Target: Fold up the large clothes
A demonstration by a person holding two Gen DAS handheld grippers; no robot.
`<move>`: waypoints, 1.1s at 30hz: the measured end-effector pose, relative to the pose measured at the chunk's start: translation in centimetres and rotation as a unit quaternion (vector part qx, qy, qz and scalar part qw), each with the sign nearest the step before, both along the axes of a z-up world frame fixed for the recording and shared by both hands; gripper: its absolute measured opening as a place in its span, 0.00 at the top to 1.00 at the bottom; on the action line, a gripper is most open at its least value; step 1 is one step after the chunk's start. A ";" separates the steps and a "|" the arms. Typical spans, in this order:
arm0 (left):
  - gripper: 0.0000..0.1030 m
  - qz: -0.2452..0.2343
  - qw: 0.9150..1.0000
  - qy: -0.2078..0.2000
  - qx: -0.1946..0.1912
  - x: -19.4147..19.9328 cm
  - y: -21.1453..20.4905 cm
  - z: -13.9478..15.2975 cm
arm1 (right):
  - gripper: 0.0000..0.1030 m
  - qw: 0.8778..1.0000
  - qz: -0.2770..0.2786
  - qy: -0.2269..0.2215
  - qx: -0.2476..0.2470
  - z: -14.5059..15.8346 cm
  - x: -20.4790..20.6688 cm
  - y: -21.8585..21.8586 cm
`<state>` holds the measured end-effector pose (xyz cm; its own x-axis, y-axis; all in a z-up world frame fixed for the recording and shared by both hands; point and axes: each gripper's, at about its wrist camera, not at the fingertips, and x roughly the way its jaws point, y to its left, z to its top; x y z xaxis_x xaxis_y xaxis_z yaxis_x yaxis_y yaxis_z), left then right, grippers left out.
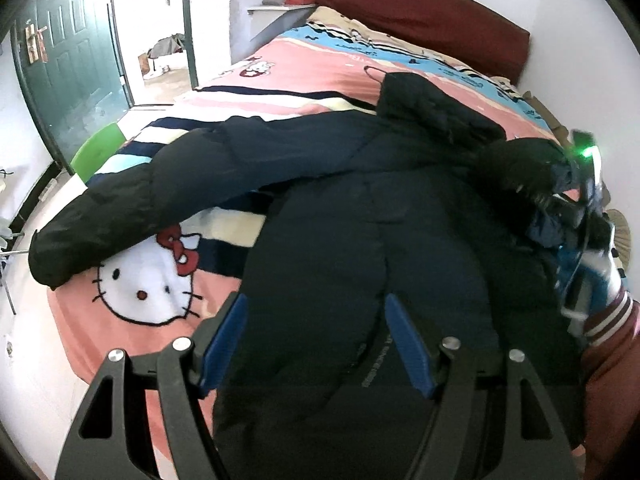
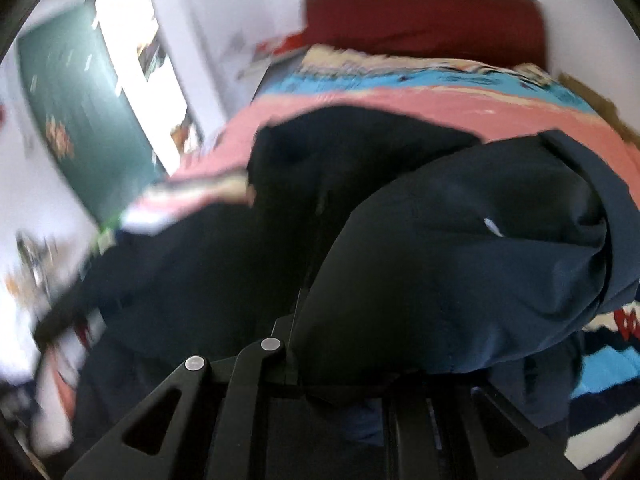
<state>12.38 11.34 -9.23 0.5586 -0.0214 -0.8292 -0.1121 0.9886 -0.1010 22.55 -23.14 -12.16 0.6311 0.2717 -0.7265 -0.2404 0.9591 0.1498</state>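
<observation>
Black jacket (image 1: 360, 240), pink cartoon-cat blanket (image 1: 144, 292)

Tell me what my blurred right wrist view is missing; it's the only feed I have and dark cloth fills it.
Observer: The left wrist view shows the whole dark jacket lying on a cartoon-cat blanket.
Operator: Report the far sleeve.
Observer: The left-hand sleeve lies stretched out flat toward the bed's edge, not folded in.
Operator: Report the other gripper.
Observer: The left gripper hangs open above the jacket's body, holding nothing. Your right gripper is shut on a bunched fold of the jacket.
</observation>
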 end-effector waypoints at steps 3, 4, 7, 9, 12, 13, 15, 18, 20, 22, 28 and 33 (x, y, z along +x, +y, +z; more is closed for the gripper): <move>0.32 0.004 1.000 0.000 -0.002 -0.1 0.4 0.0 | 0.87 0.995 0.052 0.001 -0.080 -2.1 -1.4 3.4; 0.32 0.005 1.000 0.001 -0.003 -0.1 0.4 -0.1 | 0.87 0.992 0.069 -0.001 -0.106 -2.6 -2.0 4.3; 0.32 0.006 1.000 0.003 -0.002 -0.1 0.3 -0.1 | 0.87 0.983 0.099 -0.002 -0.152 -3.7 -3.3 5.5; 0.32 0.004 1.000 0.002 -0.001 -0.2 0.1 0.1 | 0.87 0.979 0.112 -0.002 -0.168 -4.0 -3.8 6.0; 0.32 0.004 1.000 0.000 0.003 -0.4 -0.2 0.3 | 0.86 0.972 0.134 -0.005 -0.192 -4.3 -4.7 6.8; 0.32 0.005 1.000 0.001 0.004 -0.4 -0.2 0.3 | 0.83 0.970 0.140 -0.005 -0.198 -4.5 -4.8 7.4; 0.32 0.005 1.000 0.002 0.003 -0.4 -0.4 0.4 | 0.74 0.968 0.149 -0.002 -0.201 -4.9 -5.3 8.0; 0.32 0.003 1.000 0.002 0.008 -0.5 -0.7 0.7 | 0.62 0.968 0.161 0.004 -0.191 -5.0 -5.6 8.6; 0.32 -0.004 1.000 0.007 0.009 -0.3 -0.9 0.7 | 0.56 0.969 0.165 0.003 -0.187 -4.9 -5.7 9.0; 0.32 -0.004 1.000 0.010 0.016 0.0 -1.2 0.8 | 0.53 0.973 0.164 0.005 -0.162 -4.3 -6.3 8.4; 0.32 -0.024 0.999 0.028 0.007 2.8 -3.4 0.2 | 0.43 0.983 0.161 -0.015 -0.088 -1.3 -8.2 5.6; 0.32 -0.054 0.998 0.018 0.020 7.2 -7.2 0.1 | 0.41 0.993 0.115 -0.030 -0.019 1.5 -7.7 0.5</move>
